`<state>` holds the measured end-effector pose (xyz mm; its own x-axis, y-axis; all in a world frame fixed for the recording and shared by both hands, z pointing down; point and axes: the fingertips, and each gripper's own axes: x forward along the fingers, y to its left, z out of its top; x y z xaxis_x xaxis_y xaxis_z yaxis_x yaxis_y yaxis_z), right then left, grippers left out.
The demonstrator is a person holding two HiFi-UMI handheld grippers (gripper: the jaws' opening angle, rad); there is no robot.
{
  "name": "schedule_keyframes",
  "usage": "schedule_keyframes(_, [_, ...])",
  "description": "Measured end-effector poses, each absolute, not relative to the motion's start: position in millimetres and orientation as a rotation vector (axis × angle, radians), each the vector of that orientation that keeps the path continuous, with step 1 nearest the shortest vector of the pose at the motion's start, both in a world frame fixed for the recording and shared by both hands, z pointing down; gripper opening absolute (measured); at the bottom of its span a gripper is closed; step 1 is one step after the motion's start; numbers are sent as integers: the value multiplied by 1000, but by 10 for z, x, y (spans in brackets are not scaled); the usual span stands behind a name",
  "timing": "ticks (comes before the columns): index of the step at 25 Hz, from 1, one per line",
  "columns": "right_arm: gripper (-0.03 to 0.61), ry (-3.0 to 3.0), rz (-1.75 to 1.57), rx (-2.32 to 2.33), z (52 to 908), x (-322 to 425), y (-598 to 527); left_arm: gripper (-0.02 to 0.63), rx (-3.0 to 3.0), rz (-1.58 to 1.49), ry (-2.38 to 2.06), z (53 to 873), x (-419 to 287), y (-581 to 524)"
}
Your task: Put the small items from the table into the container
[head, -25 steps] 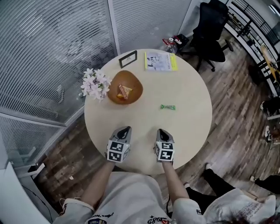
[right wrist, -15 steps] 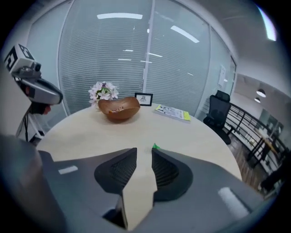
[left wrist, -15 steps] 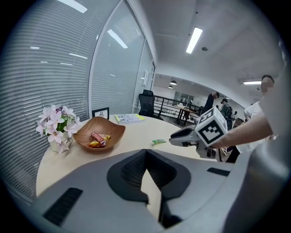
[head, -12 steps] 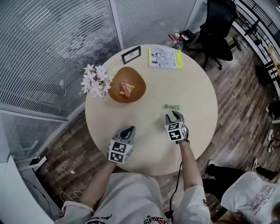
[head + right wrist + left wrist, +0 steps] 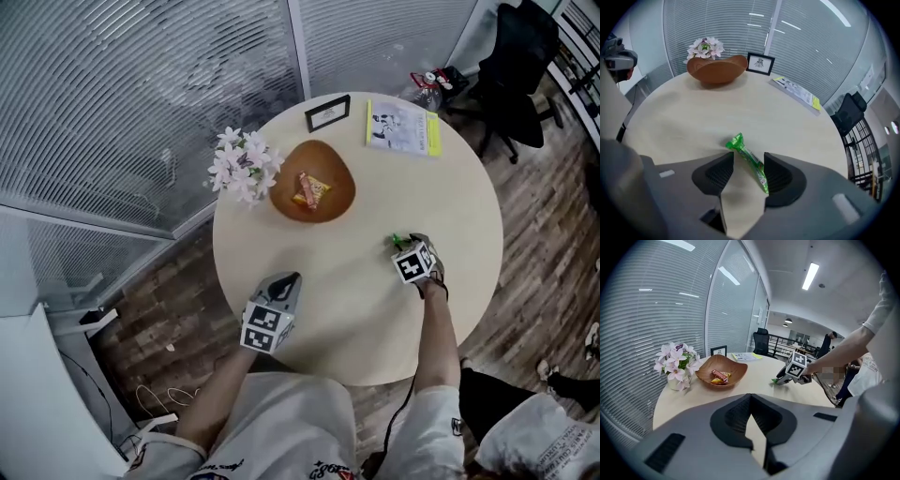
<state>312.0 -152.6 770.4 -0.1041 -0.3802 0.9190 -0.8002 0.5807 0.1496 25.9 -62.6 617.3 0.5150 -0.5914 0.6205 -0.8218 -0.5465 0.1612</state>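
A green candy wrapper (image 5: 749,161) lies flat on the round table (image 5: 375,300), right of its middle. My right gripper (image 5: 748,168) points steeply down over it. Its jaws are opening, with the wrapper between them close to the right pad, and the pads are not pressing on it. In the head view the right gripper (image 5: 405,244) covers most of the wrapper (image 5: 397,240). The wooden bowl (image 5: 336,176) with a couple of wrapped snacks stands at the far left. My left gripper (image 5: 287,281) hovers near the front edge, shut and empty.
A vase of pale flowers (image 5: 242,169) stands left of the bowl. A small picture frame (image 5: 327,112) and a booklet (image 5: 403,127) are at the table's far edge. A black office chair (image 5: 520,56) stands beyond the table, and glass walls with blinds run along the left.
My right gripper has gone from the table's front edge out to the green wrapper, tipped downward and spread its jaws around it. The left gripper has hardly moved.
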Motion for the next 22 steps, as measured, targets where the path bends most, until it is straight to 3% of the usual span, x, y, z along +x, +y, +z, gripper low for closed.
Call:
schedule_keyframes(3, [160, -1652, 525, 1001, 7774, 3250, -1532, 5, 2317, 711, -1161, 6191, 240, -656])
schedule_keyframes(5, [69, -1631, 557, 1017, 7800, 3258, -1506, 5, 2319, 712, -1157, 6205, 236, -674])
schedule_keyframes(6, [60, -1633, 576, 1023, 7806, 3233, -1483, 5, 2319, 713, -1153, 6211, 239, -676])
schedule_keyframes(13, [31, -1791, 749, 1149, 7559, 2750, -1427, 5, 2336, 691, -1122, 6188, 298, -644])
schedule_keyframes(22, [29, -2203, 569, 1200, 6259, 1399, -2189, 5, 2308, 623, -1215, 6059, -82, -707])
